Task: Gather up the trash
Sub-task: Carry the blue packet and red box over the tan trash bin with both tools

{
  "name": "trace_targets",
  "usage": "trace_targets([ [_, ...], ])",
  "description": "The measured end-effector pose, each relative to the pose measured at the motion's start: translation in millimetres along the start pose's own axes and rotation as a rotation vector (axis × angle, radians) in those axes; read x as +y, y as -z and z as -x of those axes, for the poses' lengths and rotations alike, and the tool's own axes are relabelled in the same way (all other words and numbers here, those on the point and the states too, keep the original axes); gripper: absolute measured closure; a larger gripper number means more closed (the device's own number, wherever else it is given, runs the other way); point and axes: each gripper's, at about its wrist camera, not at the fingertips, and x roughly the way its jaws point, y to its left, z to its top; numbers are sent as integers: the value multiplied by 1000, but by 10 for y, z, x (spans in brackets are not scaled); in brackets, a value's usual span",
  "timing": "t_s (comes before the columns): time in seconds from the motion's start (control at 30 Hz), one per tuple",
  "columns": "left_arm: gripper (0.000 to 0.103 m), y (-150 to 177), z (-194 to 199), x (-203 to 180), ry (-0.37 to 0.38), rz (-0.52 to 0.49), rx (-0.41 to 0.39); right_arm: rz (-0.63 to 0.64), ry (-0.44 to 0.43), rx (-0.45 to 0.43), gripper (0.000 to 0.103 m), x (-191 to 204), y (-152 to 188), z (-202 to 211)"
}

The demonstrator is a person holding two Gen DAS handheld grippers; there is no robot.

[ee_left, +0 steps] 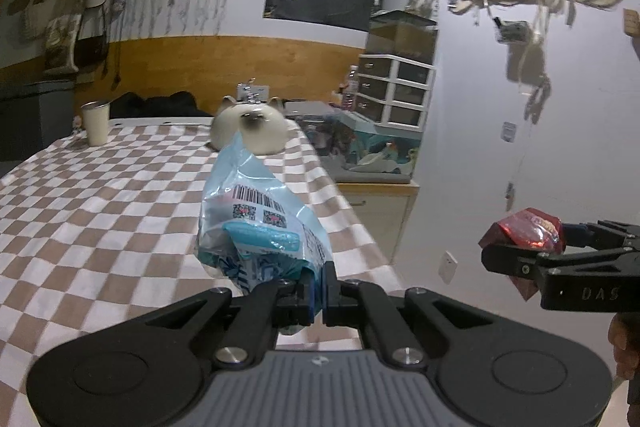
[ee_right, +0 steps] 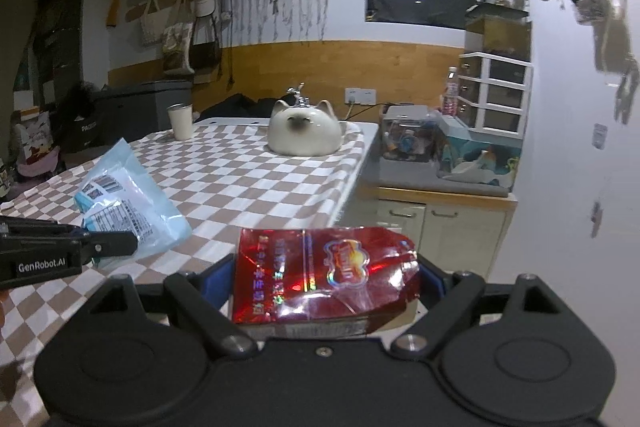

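Observation:
My left gripper (ee_left: pixel 318 297) is shut on the lower edge of a light blue snack bag (ee_left: pixel 258 215) that stands up above the checkered table (ee_left: pixel 100 211). The same blue bag (ee_right: pixel 132 203) shows at the left of the right wrist view, held by the left gripper (ee_right: pixel 134 243). My right gripper (ee_right: pixel 326 281) holds a wide red foil bag (ee_right: pixel 320 279) across its width, jaws far apart and pressed on the bag's two sides. In the left wrist view the red bag (ee_left: pixel 528 233) and right gripper (ee_left: pixel 520 251) hang beyond the table's right edge.
A cat-shaped ceramic piece (ee_right: pixel 304 131) and a white cup (ee_right: pixel 181 121) stand at the table's far end. Right of the table are a low cabinet (ee_right: pixel 440 223) with boxes and a white drawer unit (ee_right: pixel 494 95). Hangings cover the walls.

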Motion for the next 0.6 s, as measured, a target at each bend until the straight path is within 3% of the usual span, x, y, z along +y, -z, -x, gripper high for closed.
trace_targets([
  [0.6,101,114,-413,-1304,162,-110,60,-121,125,7,14,-1070,497,584],
])
